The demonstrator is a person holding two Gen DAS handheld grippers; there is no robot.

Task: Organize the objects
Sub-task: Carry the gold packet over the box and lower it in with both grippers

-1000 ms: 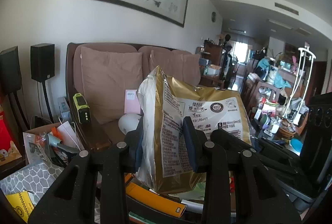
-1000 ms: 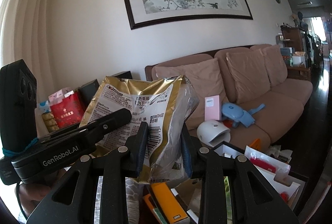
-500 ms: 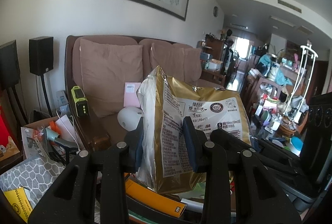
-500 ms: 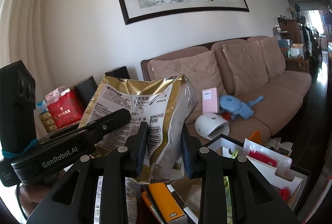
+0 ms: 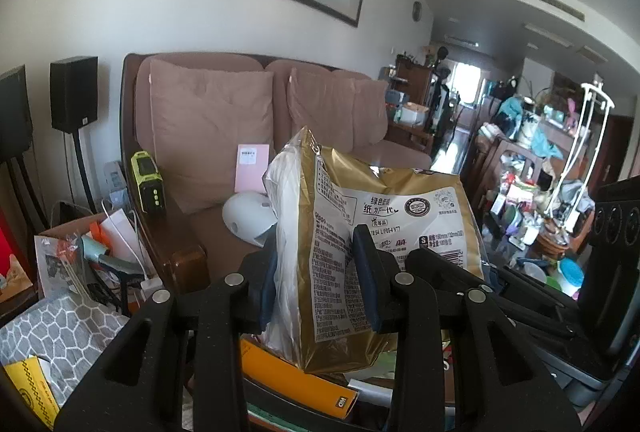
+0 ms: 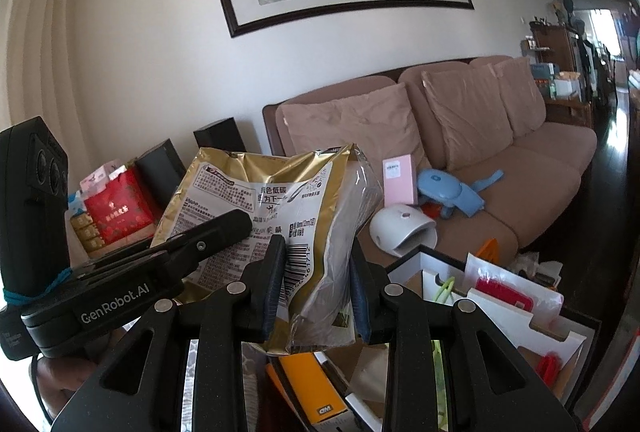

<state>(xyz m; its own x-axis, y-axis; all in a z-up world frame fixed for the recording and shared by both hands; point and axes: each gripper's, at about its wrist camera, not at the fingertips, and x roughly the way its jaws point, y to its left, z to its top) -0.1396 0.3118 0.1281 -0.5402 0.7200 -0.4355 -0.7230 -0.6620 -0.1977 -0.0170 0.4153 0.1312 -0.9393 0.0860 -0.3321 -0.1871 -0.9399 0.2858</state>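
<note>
Left gripper (image 5: 316, 272): jaws clamped on crinkly gold-and-white foil pack (image 5: 372, 252), held upright at 12 o'clock above cluttered bench. Right gripper (image 6: 316, 288): jaws pinch same pack's opposite end. Step: two-handed carry. Next: choose clear spot, lower evenly.

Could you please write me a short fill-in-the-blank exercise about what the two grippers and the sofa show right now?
1. Both the left gripper and the right gripper are shut on the same ____ packet.
2. The small box leaning against a sofa cushion is ____.
3. The white domed device rests on the ____.
4. Beneath the packet lies a flat ____ box.

Missing words: gold; pink; sofa; orange
</note>
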